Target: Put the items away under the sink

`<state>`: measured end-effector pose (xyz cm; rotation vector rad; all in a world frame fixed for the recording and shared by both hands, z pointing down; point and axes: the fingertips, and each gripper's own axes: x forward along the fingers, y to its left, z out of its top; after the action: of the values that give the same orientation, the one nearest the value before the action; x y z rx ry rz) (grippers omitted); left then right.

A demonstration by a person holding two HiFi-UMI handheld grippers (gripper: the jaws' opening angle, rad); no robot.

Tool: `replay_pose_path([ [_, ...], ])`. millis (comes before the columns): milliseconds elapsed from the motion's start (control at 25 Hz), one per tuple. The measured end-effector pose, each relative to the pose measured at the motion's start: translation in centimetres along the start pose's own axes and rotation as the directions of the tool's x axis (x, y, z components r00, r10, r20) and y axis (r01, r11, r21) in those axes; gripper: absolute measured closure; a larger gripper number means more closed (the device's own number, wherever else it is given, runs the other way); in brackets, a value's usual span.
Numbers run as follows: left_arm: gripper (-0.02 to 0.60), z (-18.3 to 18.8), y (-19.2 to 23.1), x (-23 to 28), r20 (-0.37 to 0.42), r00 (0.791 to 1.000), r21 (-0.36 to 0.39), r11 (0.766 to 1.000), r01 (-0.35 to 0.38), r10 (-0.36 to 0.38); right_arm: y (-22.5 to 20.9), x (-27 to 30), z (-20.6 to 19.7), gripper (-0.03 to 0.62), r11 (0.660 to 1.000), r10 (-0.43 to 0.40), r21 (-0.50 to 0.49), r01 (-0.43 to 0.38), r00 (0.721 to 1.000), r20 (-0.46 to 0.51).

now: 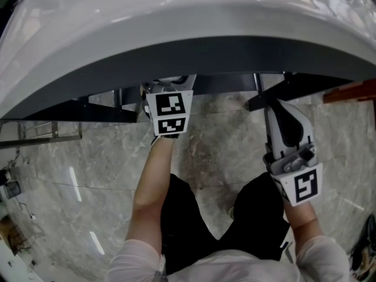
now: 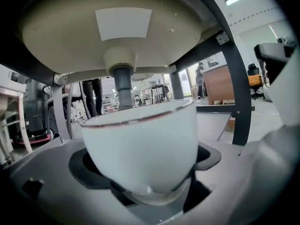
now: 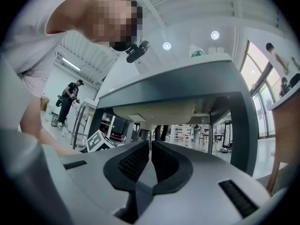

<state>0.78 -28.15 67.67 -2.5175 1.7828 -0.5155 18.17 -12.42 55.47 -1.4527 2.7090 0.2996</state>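
The left claw (image 2: 147, 170) reaches in beneath the pale, round ceramic sink bowl (image 2: 70, 36). Its jaws stand wide on either side of a white, rounded porcelain cup with a thin dark-red rim (image 2: 140, 139). A dark gap shows beside the cup's lower wall, and the pads do not visibly squeeze it. The cup sits upright below the bowl, in line with the grey plastic drain pipe (image 2: 123, 86) behind it and inside the dark grey metal frame (image 2: 236, 93). It is seen from the side, so its inside is hidden, and what it stands on cannot be made out. In the head view the grey marbled floor (image 1: 88, 169) spreads under the sink's edge.

To the right, the right claw (image 3: 149, 149) is outside the frame with its jaws together and nothing between them. Above it, a clear bottle with green at its top (image 3: 197, 50) stands at the near edge of the counter (image 3: 178, 81); its contents are too small to tell.
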Motion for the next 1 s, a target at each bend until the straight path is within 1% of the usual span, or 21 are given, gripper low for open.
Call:
replay_pose_path([
  [120,0.074,0.5,-0.1,0.1,0.011,1.000,-0.013,1.000,0.018,-0.018,0.1,0.1,-0.9,0.551,1.000,0.008,-0.004,-0.008,1.000,0.017],
  [160,0.074,0.7,-0.1,0.2,0.021,1.000,-0.021,1.000,0.021,-0.021,0.2,0.2,-1.2,0.551,1.000,0.012,-0.003,-0.012,1.000,0.022],
  [200,0.072,0.9,0.0,0.1,0.032,0.999,-0.030,0.999,0.020,-0.019,0.4,0.2,-1.3,0.551,1.000,0.016,-0.002,-0.016,0.999,0.029],
  [240,0.058,1.0,0.1,-0.1,0.042,0.999,-0.035,0.999,0.013,-0.011,0.5,0.2,-1.4,0.551,1.000,0.020,-0.001,-0.020,0.999,0.036],
  [360,0.028,1.5,0.5,-1.4,0.084,0.996,-0.024,1.000,-0.007,0.009,0.5,-0.3,-1.5,0.551,0.999,0.033,-0.005,-0.033,0.998,0.060],
  [440,0.020,2.1,0.2,-2.0,0.118,0.993,-0.038,0.999,0.012,-0.008,0.1,-0.4,-1.5,0.551,0.999,0.037,-0.010,-0.037,0.997,0.071],
  [520,0.014,2.2,-0.2,-2.2,0.133,0.990,-0.048,0.998,0.042,-0.035,0.1,0.1,-1.8,0.551,0.999,0.038,-0.010,-0.037,0.996,0.078],
  [640,0.005,1.9,-0.9,-3.0,0.146,0.985,-0.043,0.994,0.096,-0.089,0.5,1.2,-2.1,0.551,0.999,0.037,-0.011,-0.036,0.995,0.089],
  [760,0.003,2.7,-2.0,-4.6,0.184,0.975,-0.044,0.990,0.135,-0.125,0.1,0.8,-2.2,0.551,0.999,0.031,-0.026,-0.029,0.995,0.098],
  [880,0.003,3.6,-2.6,-6.1,0.207,0.970,-0.049,0.988,0.144,-0.131,-0.2,-0.1,-2.1,0.551,0.999,0.029,-0.029,-0.026,0.996,0.083],
  [1000,0.003,2.0,-1.0,-4.8,0.181,0.976,-0.068,0.989,0.134,-0.119,0.6,2.5,-3.1,0.551,0.999,0.041,-0.006,-0.041,0.998,0.043],
])
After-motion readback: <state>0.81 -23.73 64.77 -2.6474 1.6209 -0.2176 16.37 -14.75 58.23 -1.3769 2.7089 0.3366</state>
